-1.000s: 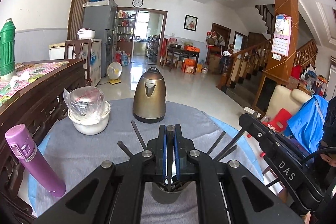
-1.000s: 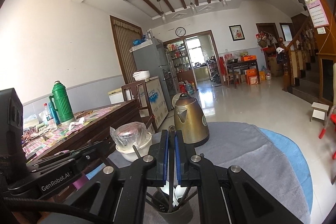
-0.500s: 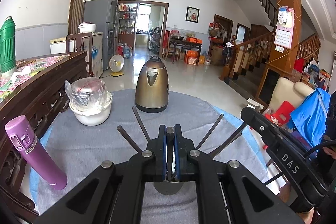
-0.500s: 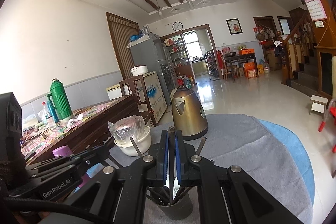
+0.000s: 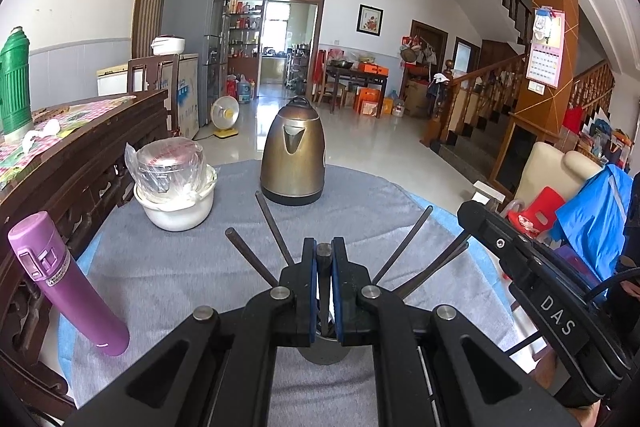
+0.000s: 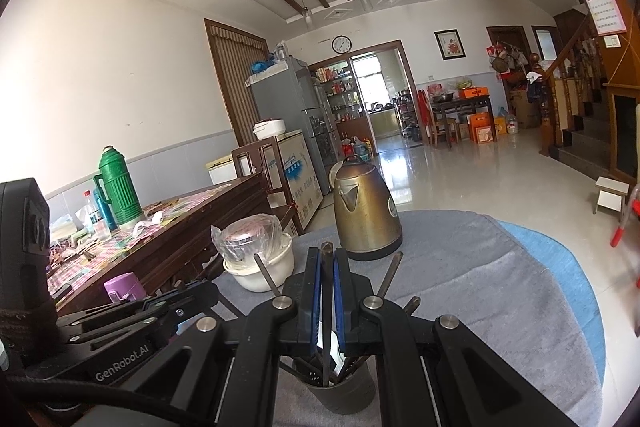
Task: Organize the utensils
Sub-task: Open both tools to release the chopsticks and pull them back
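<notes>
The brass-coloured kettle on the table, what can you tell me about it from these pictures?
The kettle is a tall, rounded electric type in dull, brushed golden-brown metal, with a dark base ring, a pointed spout facing the cameras and a dark arched handle over the closed lid. It stands upright on the grey tablecloth, at the far edge of the table, apart from the white bowl beside it. Nothing touches it.

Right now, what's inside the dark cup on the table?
The dark cup holds several dark stick-like utensil handles, fanning outward, plus something white. Their lower ends are hidden inside the cup, and the right tongs cover much of its opening.
</notes>
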Action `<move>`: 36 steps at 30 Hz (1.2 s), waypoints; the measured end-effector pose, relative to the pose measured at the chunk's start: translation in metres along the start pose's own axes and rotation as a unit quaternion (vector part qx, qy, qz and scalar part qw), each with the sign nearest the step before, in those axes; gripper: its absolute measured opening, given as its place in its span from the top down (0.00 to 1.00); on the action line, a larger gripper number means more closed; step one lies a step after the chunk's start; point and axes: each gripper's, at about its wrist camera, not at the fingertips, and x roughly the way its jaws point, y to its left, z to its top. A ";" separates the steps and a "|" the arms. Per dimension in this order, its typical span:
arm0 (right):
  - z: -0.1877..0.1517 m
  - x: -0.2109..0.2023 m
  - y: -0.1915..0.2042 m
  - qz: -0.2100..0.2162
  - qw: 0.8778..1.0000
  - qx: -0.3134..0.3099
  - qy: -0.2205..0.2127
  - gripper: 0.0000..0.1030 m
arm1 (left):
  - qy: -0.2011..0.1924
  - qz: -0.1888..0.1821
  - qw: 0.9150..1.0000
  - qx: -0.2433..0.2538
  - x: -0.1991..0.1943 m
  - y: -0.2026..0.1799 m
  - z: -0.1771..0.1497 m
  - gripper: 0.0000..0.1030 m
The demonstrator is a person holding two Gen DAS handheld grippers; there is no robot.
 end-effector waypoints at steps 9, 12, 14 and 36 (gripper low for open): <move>-0.001 0.006 -0.004 0.011 0.999 0.020 0.024 0.92 | 0.016 0.028 0.999 0.010 0.005 0.004 -0.007 0.90; -0.001 0.006 -0.005 0.018 0.999 0.025 0.029 0.89 | 0.015 0.043 0.999 0.019 0.002 0.004 -0.008 0.59; 0.000 0.003 -0.006 0.023 0.999 0.030 0.027 0.82 | 0.007 0.059 0.998 0.022 -0.003 0.005 -0.010 0.41; -0.022 -0.050 -0.031 0.005 0.998 0.056 0.033 0.36 | 0.033 0.162 0.985 0.057 -0.036 -0.007 -0.036 0.15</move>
